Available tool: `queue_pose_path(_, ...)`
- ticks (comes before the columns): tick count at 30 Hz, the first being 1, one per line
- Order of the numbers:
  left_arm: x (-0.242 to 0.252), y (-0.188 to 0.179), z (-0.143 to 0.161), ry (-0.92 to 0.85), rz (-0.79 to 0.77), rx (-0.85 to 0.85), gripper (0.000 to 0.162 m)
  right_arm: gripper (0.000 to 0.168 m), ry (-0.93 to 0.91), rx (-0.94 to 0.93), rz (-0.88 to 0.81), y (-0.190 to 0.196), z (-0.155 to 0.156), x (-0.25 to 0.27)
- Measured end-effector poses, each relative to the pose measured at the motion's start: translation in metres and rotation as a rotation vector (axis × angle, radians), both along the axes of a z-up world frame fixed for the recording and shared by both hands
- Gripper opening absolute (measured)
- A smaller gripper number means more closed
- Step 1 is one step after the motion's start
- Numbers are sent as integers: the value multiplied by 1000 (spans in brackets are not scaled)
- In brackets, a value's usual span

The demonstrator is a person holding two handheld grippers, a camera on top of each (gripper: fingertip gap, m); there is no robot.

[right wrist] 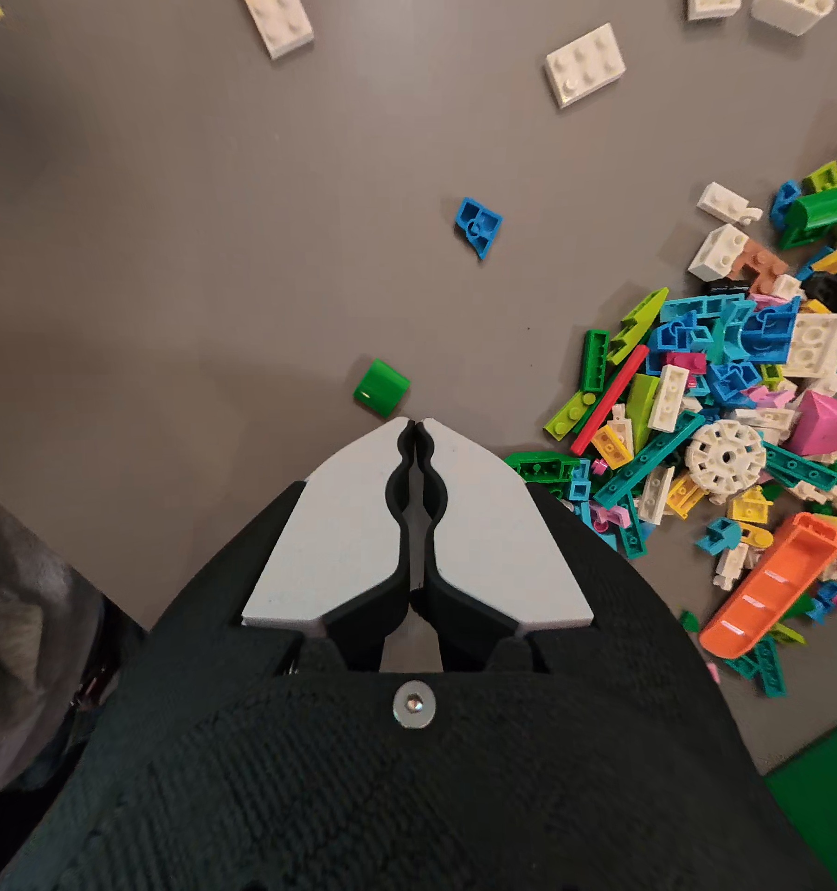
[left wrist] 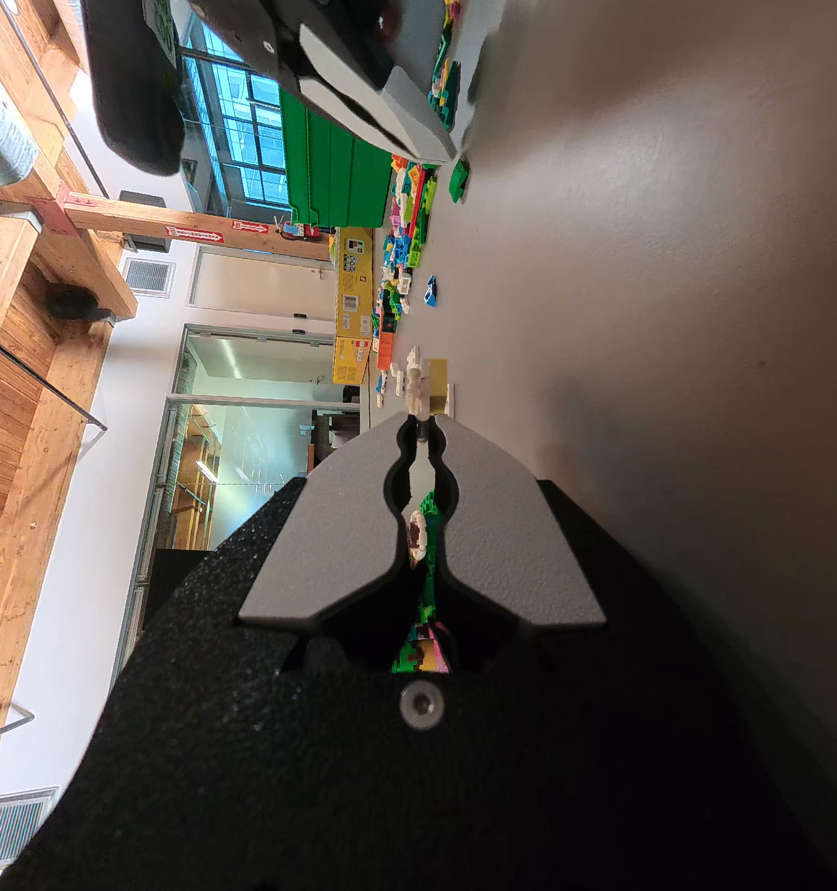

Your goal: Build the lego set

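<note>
My left gripper (left wrist: 422, 424) is shut on a short dark pin (left wrist: 422, 432) that carries a small white toothed piece (left wrist: 415, 385) just past the tips. Through the gap between its fingers I see part of a green build with a white flower (left wrist: 419, 530). My right gripper (right wrist: 414, 423) is shut and empty, its tips just short of a green curved brick (right wrist: 382, 387) on the grey table (right wrist: 166, 241). The right gripper also shows at the top of the left wrist view (left wrist: 407, 140), near the same green brick (left wrist: 459, 179).
A heap of mixed loose bricks (right wrist: 725, 385) lies right of the right gripper, with a white wheel (right wrist: 725, 455) and an orange slide (right wrist: 768, 583). A lone blue piece (right wrist: 478, 225) and white plates (right wrist: 584, 65) lie farther out. A green baseplate (right wrist: 821, 795) is near right. A yellow box (left wrist: 354, 289) stands behind the heap. My right fingertips sit around 15 centimetres from my left ones. To the white wheel (right wrist: 725, 455): right tips about 11 centimetres, left tips about 25 centimetres.
</note>
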State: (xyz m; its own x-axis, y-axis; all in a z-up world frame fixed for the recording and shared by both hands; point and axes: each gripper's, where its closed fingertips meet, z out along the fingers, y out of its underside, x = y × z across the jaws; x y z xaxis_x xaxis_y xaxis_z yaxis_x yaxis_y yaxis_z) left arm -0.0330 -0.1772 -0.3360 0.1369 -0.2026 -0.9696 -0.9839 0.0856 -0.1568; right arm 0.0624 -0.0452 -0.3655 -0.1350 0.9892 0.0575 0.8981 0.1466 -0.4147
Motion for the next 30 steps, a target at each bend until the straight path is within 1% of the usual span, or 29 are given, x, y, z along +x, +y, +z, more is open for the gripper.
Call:
queue_pose_path(1, 0, 0, 0, 0, 0, 0, 4, 0, 15, -9, -14, 0, 1, -1)
queue_pose_path(8, -1, 0, -1, 4, 0, -6, 4, 0, 54, 25, -30, 5, -2, -1)
queue_pose_path(13, -2, -1, 0, 5, -1, -7, 4, 0, 76, -58, 20, -16, -1, -8)
queue_pose_path(16, -3, -1, 0, 5, 0, -6, 4, 7, 115, -118, 108, -31, 5, -13)
queue_pose_path(18, -3, -1, 1, 1, -1, -7, 4, 12, 181, -97, 236, -34, 16, -17)
queue_pose_path(20, -2, -1, 1, -5, -6, -7, 4, 28, 226, -16, 489, -39, 24, -15)
queue_pose_path(23, -2, -2, 1, -8, -14, -12, 4, 37, 268, 174, 833, -34, 30, -19)
queue_pose_path(25, -2, -2, 0, -5, -17, -16, 4, 39, 186, 198, 983, -32, 27, -19)
queue_pose_path(28, -2, -2, -2, 4, -19, -25, 4, 31, -38, 230, 1190, -28, 16, -14)
queue_pose_path(30, -3, -2, -2, 11, -16, -28, 4, 31, -136, 279, 1316, -26, 11, -14)
